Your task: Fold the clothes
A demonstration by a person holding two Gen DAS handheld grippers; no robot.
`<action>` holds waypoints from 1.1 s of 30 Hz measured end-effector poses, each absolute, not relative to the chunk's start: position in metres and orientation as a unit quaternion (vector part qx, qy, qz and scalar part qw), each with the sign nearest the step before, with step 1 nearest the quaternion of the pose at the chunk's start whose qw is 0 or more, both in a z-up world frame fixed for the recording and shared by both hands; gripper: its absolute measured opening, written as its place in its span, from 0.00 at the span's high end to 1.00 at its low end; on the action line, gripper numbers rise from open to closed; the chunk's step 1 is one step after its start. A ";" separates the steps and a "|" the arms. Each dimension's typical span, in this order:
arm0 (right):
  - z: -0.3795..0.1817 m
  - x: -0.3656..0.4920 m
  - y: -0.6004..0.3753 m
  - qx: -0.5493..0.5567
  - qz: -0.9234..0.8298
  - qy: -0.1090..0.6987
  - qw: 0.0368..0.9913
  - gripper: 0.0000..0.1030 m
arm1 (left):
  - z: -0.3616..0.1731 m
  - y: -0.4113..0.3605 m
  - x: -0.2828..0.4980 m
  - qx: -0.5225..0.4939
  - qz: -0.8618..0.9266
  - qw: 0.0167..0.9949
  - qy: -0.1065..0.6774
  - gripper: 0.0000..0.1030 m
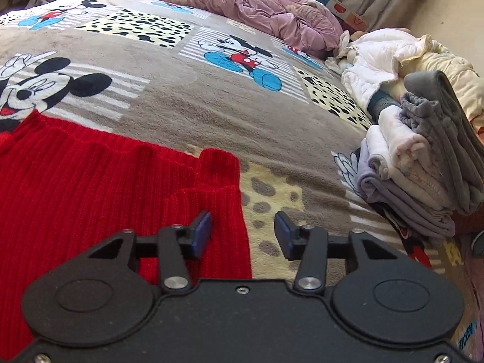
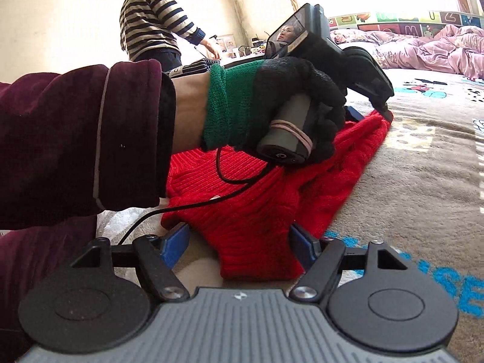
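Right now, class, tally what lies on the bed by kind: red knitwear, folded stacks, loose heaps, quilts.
Red sweater: 1
Stack of folded clothes: 1
Heap of unfolded pale clothes: 1
Pink quilt: 1
Total: 4

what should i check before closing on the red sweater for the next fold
1. Left gripper open: ok, fingers spread, nothing between them.
2. Right gripper open: ok, fingers apart with a sweater cuff or corner between them.
3. Left gripper lined up on the red sweater: not ok, only one finger is over the edge; the other is over the blanket.
4. Black cable clear of the fabric: not ok, it trails across the sweater near the right fingers.
5. Folded pile out of the way: ok, it sits apart at the bed's side.
6. Sweater lying flat: cannot tell, the gloved hand hides part.
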State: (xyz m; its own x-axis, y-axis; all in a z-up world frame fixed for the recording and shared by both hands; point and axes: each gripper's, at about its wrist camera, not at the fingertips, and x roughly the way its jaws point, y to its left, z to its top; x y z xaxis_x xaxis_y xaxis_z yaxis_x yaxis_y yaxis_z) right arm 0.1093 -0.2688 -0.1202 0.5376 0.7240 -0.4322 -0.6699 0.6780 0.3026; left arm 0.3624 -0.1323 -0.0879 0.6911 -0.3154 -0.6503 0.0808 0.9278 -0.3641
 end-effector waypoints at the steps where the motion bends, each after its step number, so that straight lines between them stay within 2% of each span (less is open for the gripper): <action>1: -0.120 0.108 -0.274 0.054 0.395 0.270 0.876 0.30 | -0.079 -0.129 0.358 -0.149 -0.120 0.910 0.368 0.56; 4: -0.117 0.103 -0.286 0.064 0.384 0.265 0.882 0.33 | -0.060 -0.123 0.340 -0.126 -0.153 0.920 0.338 0.56; 6: -0.112 0.099 -0.292 0.072 0.375 0.250 0.890 0.36 | -0.060 -0.120 0.334 -0.101 -0.163 0.919 0.345 0.58; 8: -0.106 0.094 -0.292 0.073 0.361 0.215 0.904 0.38 | -0.059 -0.117 0.328 -0.075 -0.173 0.917 0.352 0.67; 11: -0.096 0.091 -0.275 0.062 0.352 0.157 0.921 0.41 | -0.061 -0.118 0.321 -0.028 -0.187 0.914 0.360 0.74; 14: -0.093 0.092 -0.242 0.006 0.344 0.134 0.929 0.42 | -0.068 -0.123 0.320 -0.004 -0.191 0.912 0.362 0.76; 16: -0.097 0.100 -0.226 -0.017 0.336 0.144 0.931 0.43 | -0.072 -0.129 0.322 0.009 -0.193 0.912 0.362 0.76; 20: -0.113 0.121 -0.213 -0.029 0.293 0.244 0.924 0.43 | -0.085 -0.139 0.335 0.053 -0.187 0.913 0.358 0.76; 28: -0.122 0.116 -0.215 -0.007 0.304 0.254 0.918 0.39 | -0.110 -0.157 0.346 0.109 -0.159 0.912 0.363 0.73; 33: -0.121 0.111 -0.218 0.004 0.308 0.254 0.917 0.40 | -0.093 -0.152 0.339 0.092 -0.144 0.925 0.338 0.77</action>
